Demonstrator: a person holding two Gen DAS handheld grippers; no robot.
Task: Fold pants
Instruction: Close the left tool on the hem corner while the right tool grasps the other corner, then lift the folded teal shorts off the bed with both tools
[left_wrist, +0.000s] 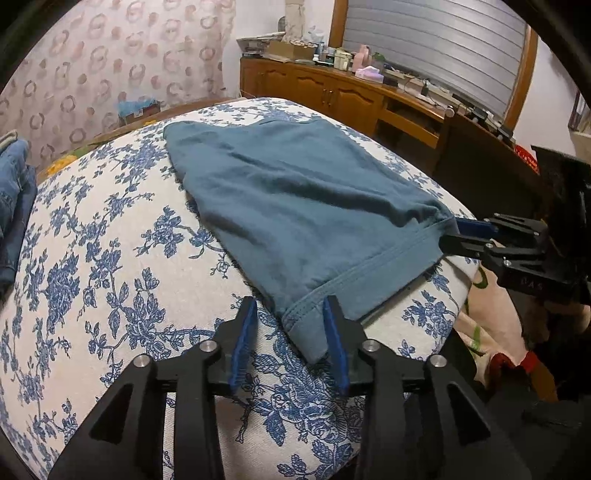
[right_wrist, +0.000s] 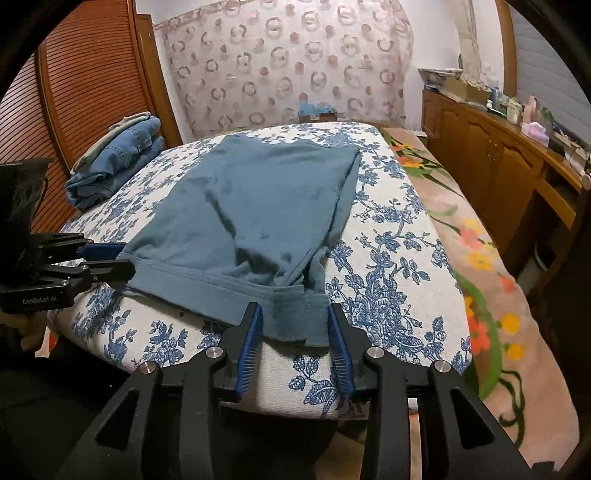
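Teal-blue pants (left_wrist: 295, 192) lie folded flat on a white cover with blue flowers (left_wrist: 110, 258). In the left wrist view my left gripper (left_wrist: 291, 301) is open, and the near hem corner of the pants lies loose between its blue pads. My right gripper (left_wrist: 452, 232) sits at the other hem corner on the right. In the right wrist view the pants (right_wrist: 251, 206) stretch away from me, and my right gripper (right_wrist: 294, 306) is open with its jaws on either side of the near hem corner. The left gripper (right_wrist: 127, 257) is at the hem's left end.
Folded blue jeans (right_wrist: 118, 158) are stacked at the far left of the covered surface. A flowered pink blanket (right_wrist: 480, 258) hangs to the right of it. A wooden sideboard (right_wrist: 498, 166) with many small items runs along the right wall. A patterned curtain (right_wrist: 288, 66) hangs behind.
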